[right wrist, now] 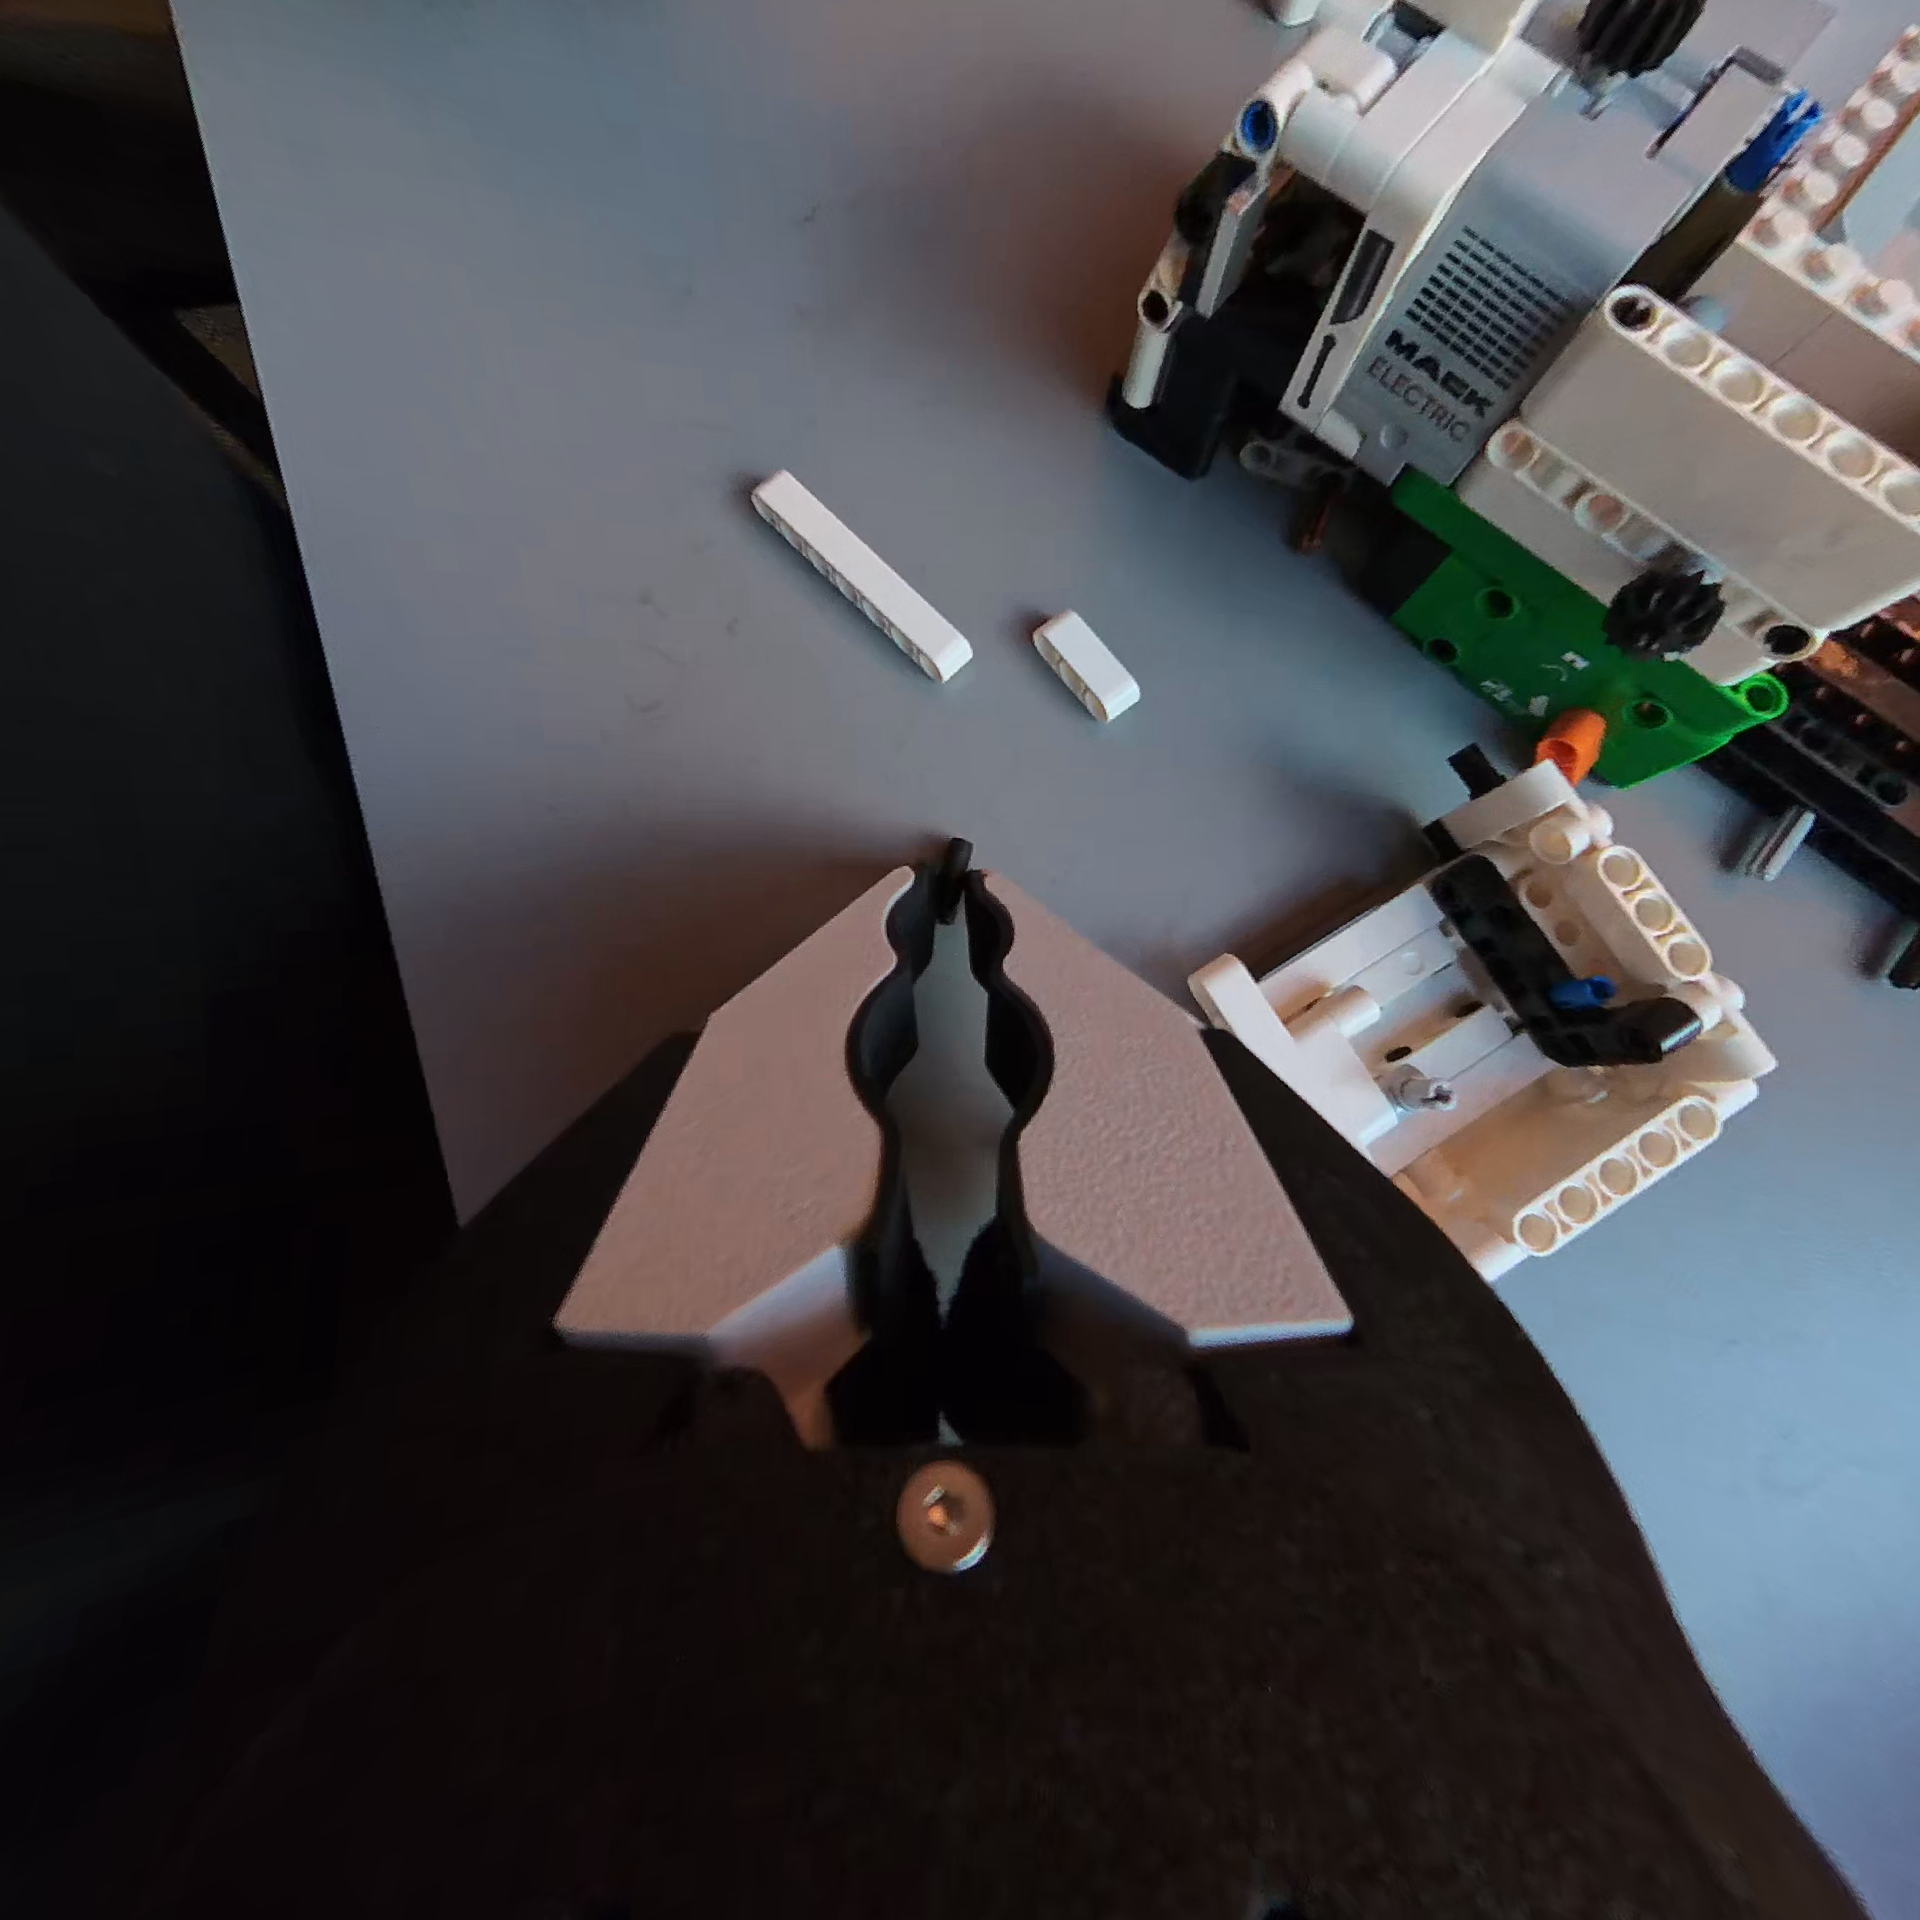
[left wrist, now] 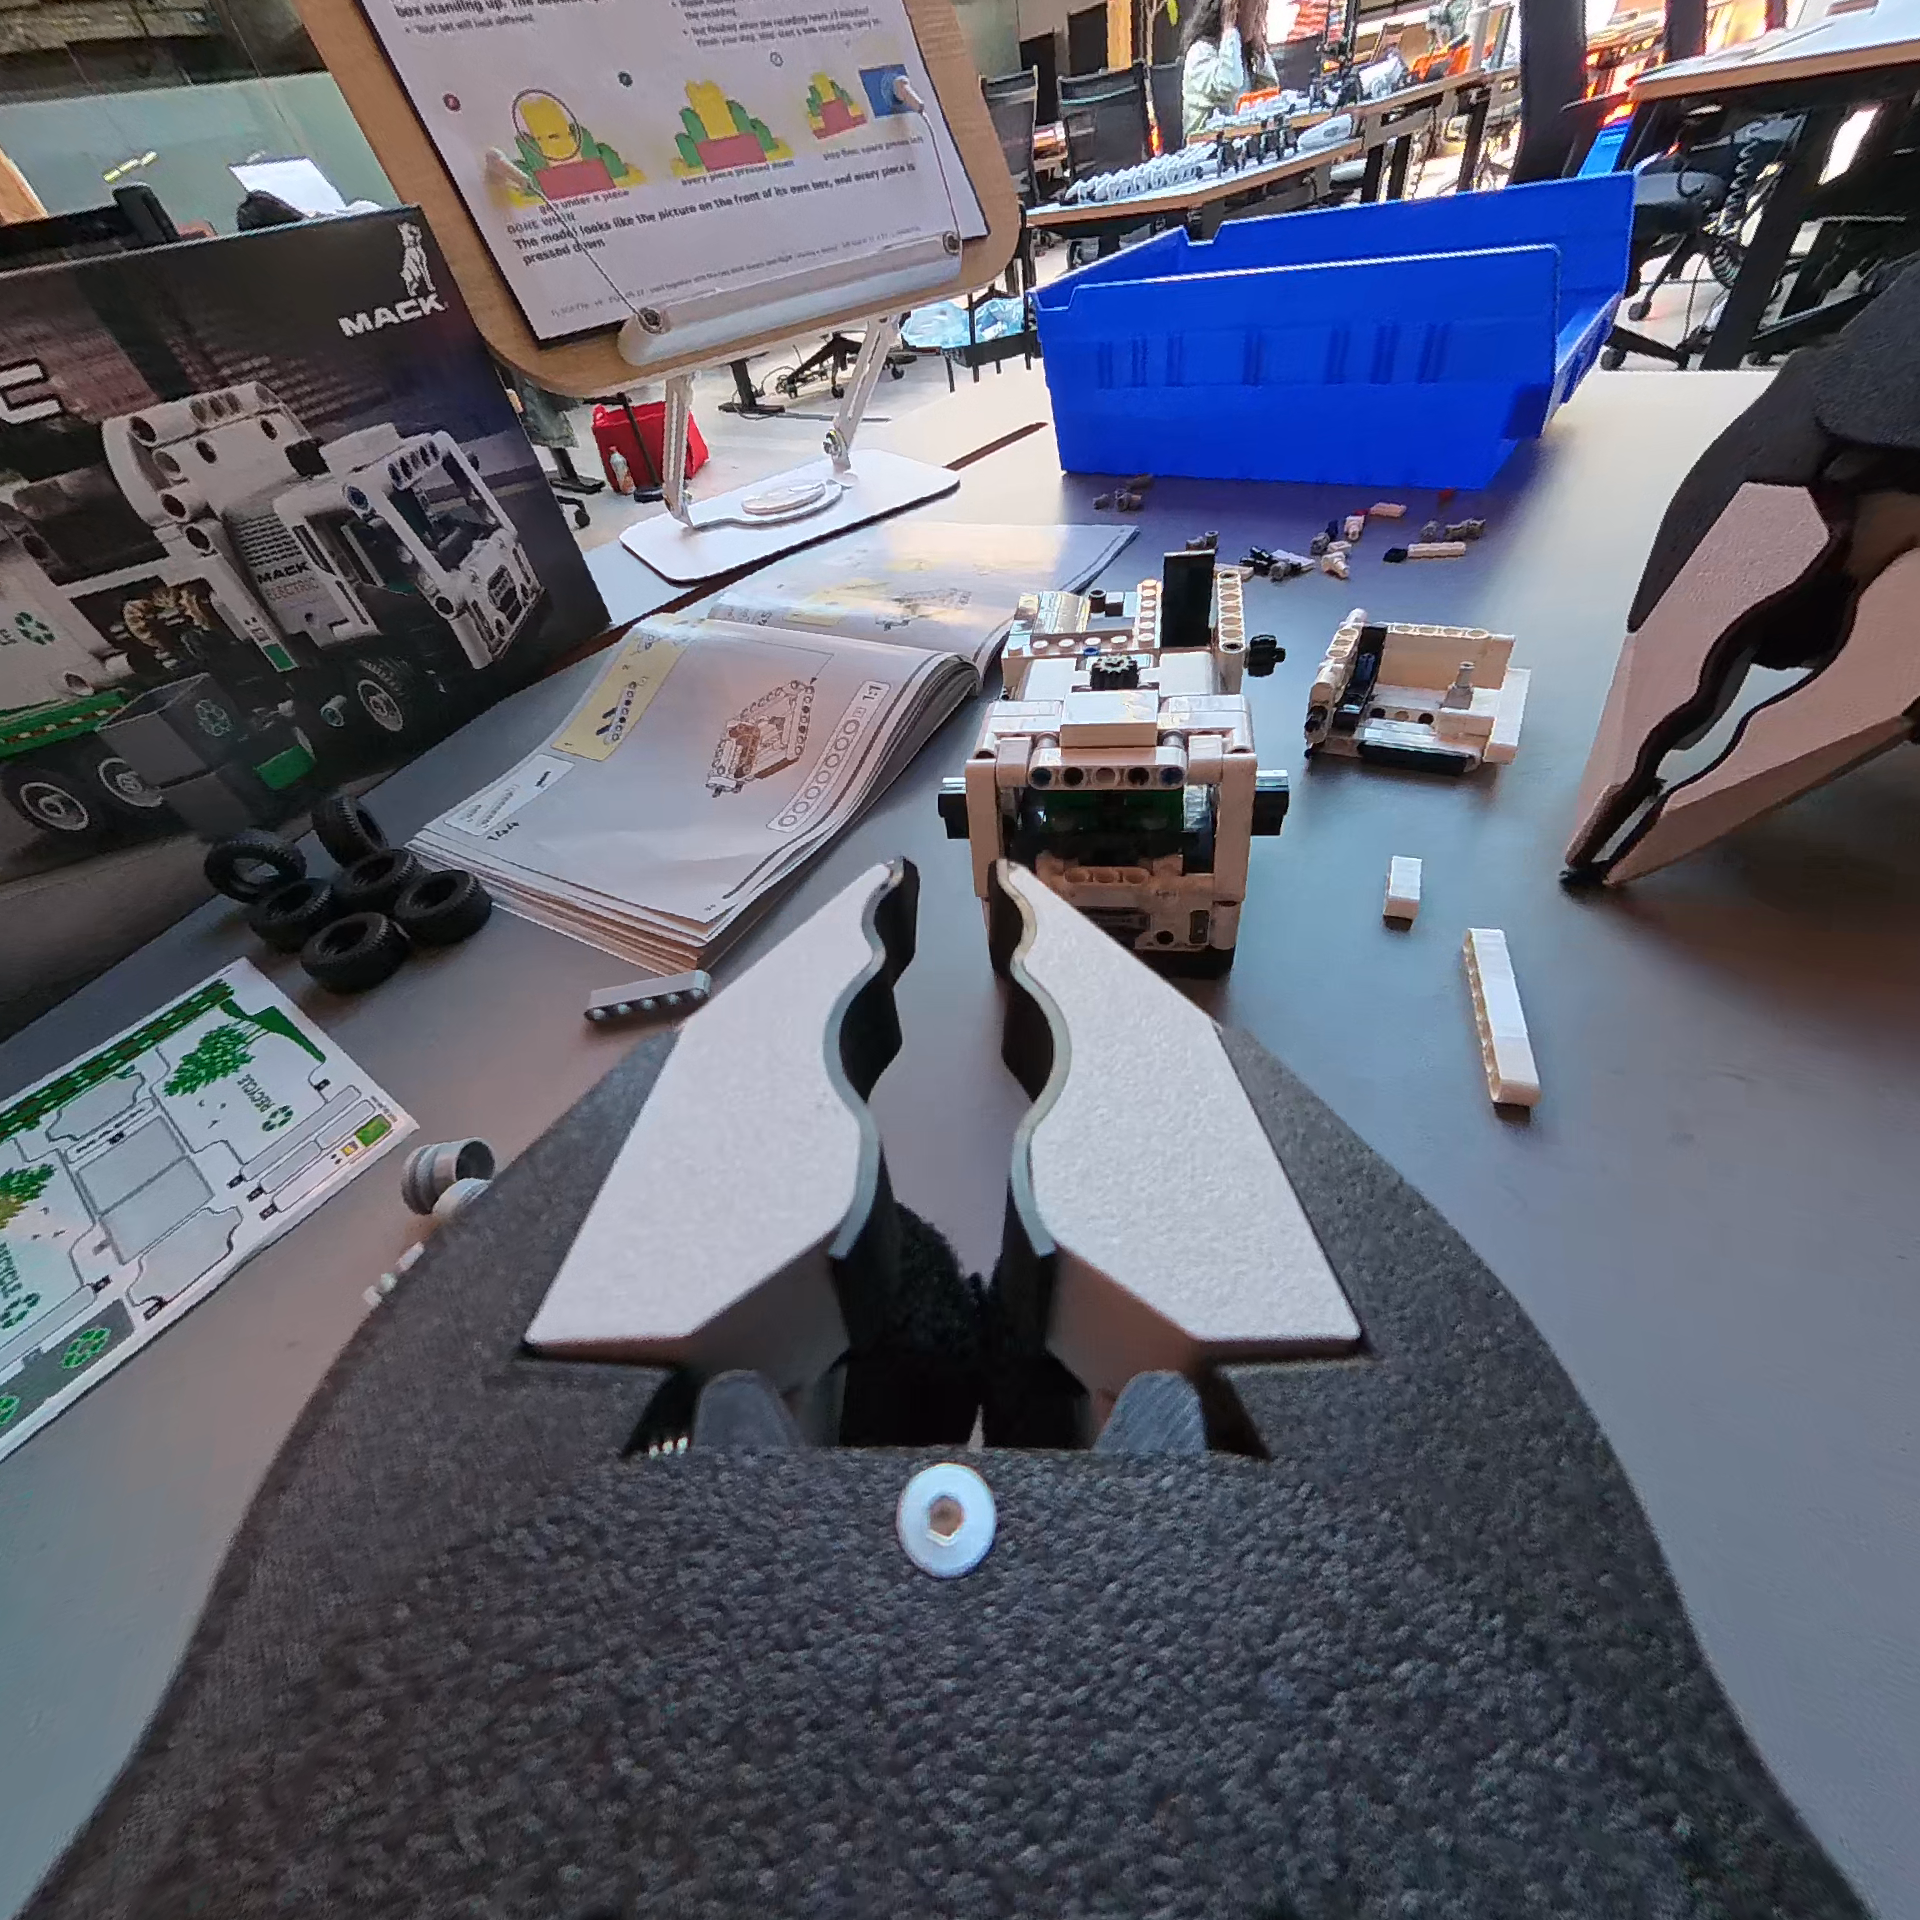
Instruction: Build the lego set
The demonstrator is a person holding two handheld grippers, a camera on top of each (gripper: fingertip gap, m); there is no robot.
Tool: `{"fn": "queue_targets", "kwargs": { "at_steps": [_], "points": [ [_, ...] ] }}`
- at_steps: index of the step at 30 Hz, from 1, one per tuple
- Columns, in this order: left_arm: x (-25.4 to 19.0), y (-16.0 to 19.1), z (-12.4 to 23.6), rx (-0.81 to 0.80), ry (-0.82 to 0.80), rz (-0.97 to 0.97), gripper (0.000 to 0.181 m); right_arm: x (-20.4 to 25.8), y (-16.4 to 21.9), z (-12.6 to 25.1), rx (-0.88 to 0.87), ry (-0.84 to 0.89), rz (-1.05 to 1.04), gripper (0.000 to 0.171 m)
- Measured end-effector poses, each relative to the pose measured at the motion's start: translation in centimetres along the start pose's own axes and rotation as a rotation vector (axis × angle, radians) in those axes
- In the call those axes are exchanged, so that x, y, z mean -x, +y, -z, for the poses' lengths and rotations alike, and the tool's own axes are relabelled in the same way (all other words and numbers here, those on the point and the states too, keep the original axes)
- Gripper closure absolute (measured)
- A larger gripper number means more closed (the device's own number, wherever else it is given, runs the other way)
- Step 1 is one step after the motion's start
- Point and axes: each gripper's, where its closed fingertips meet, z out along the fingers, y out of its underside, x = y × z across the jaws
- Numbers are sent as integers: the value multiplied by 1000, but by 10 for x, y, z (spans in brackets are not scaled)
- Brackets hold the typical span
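Fingers of right gripper (right wrist: 954, 883) pinch small black pin (right wrist: 955, 868).

The left edge cuts off the box (left wrist: 260, 540) and the sticker sheet (left wrist: 156, 1174), and the top edge crops the instruction stand (left wrist: 727, 208). The right wrist view's top and right edges clip the truck (right wrist: 1558, 364). The black peg (right wrist: 954, 868) is too small to identify. The loose bits (left wrist: 1351, 540) before the blue bin (left wrist: 1330, 353) are too small to tell apart
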Motion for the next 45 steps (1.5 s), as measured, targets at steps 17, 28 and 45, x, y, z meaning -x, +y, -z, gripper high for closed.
{"fn": "queue_targets", "kwargs": {
  "at_steps": [17, 28, 45],
  "points": [
    [-8, 0, 1, -2, -17, -89, 169, -33, -40, -8, -23, 65, 77, 152],
    [-74, -29, -3, -22, 291, 389, 164, -29, -34, -29, 103, 85, 359, 163],
    [-106, -41, -10, -78, 545, 829, 175, 4, -123, 21, -447, 644, 687, 164]
  ]
}}
